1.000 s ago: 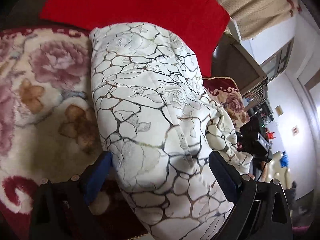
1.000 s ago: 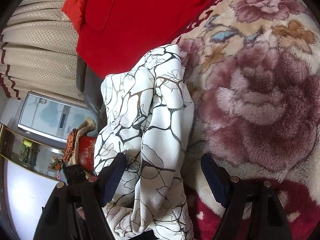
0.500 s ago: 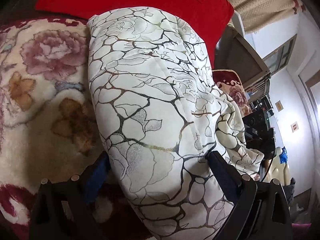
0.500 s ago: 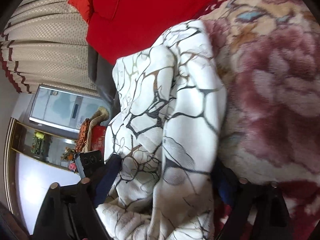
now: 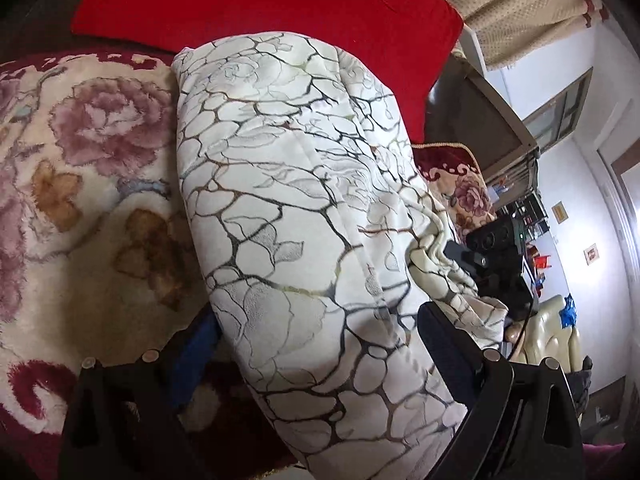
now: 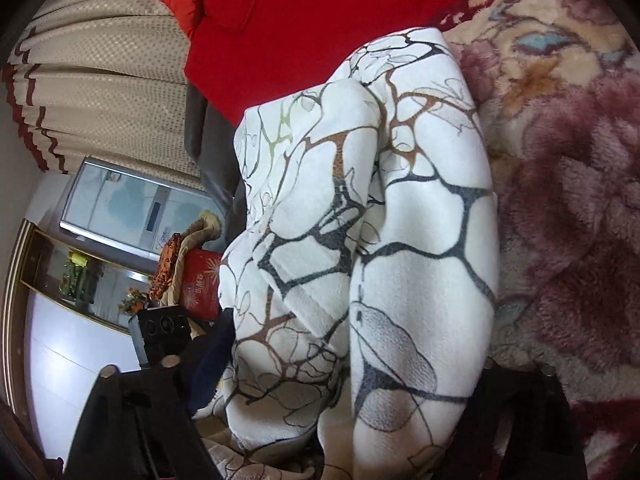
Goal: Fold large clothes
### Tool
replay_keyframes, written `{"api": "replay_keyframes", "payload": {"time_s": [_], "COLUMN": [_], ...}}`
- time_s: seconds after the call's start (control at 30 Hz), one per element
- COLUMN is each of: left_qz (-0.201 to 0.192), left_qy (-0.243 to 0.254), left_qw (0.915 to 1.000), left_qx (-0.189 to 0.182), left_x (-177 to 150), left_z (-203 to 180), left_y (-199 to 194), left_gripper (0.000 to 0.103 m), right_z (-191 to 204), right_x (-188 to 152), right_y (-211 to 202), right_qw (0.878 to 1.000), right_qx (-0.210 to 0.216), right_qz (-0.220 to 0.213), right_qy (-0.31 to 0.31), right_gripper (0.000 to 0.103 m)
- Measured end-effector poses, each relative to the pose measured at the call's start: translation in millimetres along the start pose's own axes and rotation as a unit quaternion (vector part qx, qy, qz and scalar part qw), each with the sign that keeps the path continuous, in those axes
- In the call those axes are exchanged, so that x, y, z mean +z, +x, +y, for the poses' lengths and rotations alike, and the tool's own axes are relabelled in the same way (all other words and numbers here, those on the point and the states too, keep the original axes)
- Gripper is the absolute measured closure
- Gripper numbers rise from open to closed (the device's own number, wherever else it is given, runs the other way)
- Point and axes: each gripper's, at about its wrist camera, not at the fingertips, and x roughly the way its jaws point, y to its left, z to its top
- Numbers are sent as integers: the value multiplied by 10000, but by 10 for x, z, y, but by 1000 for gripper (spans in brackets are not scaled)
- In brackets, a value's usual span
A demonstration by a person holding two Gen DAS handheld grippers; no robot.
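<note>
A large white garment with a dark branching crack pattern point(image 5: 296, 216) lies folded in a thick bundle on a floral plush blanket point(image 5: 80, 184). My left gripper point(image 5: 316, 344) is open, its jaws wide on either side of the bundle's near end. In the right wrist view the same garment point(image 6: 400, 248) fills the gap of my right gripper point(image 6: 344, 364), which is also open; its right finger is hidden behind the cloth. The other gripper shows at the far side in each view.
A red cushion point(image 5: 280, 4) lies behind the garment. The floral blanket point(image 6: 568, 184) spreads to the right in the right wrist view. Beige curtains point(image 6: 100, 88), a cabinet point(image 6: 120, 208) and room clutter lie beyond the bed edge.
Both grippers have moved forward around the garment bundle, which now fills more of each view. The jaws have stayed wide apart.
</note>
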Motion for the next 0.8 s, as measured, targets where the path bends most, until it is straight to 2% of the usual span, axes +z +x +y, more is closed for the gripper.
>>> {"api": "replay_keyframes", "payload": {"time_s": [0.17, 0.37, 0.47, 0.53, 0.63, 0.73, 0.8], "left_qz": [-226, -334, -452, -518, -596, -684, -738], "left_qy": [31, -409, -465, -403, -236, -158, -54], "left_qw": [9995, 9984, 9969, 9969, 9974, 9966, 9963], "left_qx": [206, -219, -439, -442, -341, -439, -447], "left_x": [52, 92, 55, 33, -9, 5, 5], "left_z": [71, 238, 294, 286, 215, 164, 129], "left_y": [124, 168, 122, 111, 128, 128, 96], "left_gripper": [6, 6, 6, 7, 18, 21, 38], "right_z": [-42, -77, -45, -2, 88, 178, 234], "right_x": [9, 9, 2, -7, -31, -45, -53], "right_y": [19, -9, -5, 5, 5, -27, -43], "right_qw": [10000, 10000, 9999, 9996, 9985, 9979, 9973], "right_qx": [10, -29, -118, -210, -366, -310, -306], "right_qz": [40, -26, -87, -112, -136, -187, -230], "right_qy": [56, 21, -42, -140, -386, -542, -632], "right_gripper": [16, 15, 15, 17, 26, 41, 43]}}
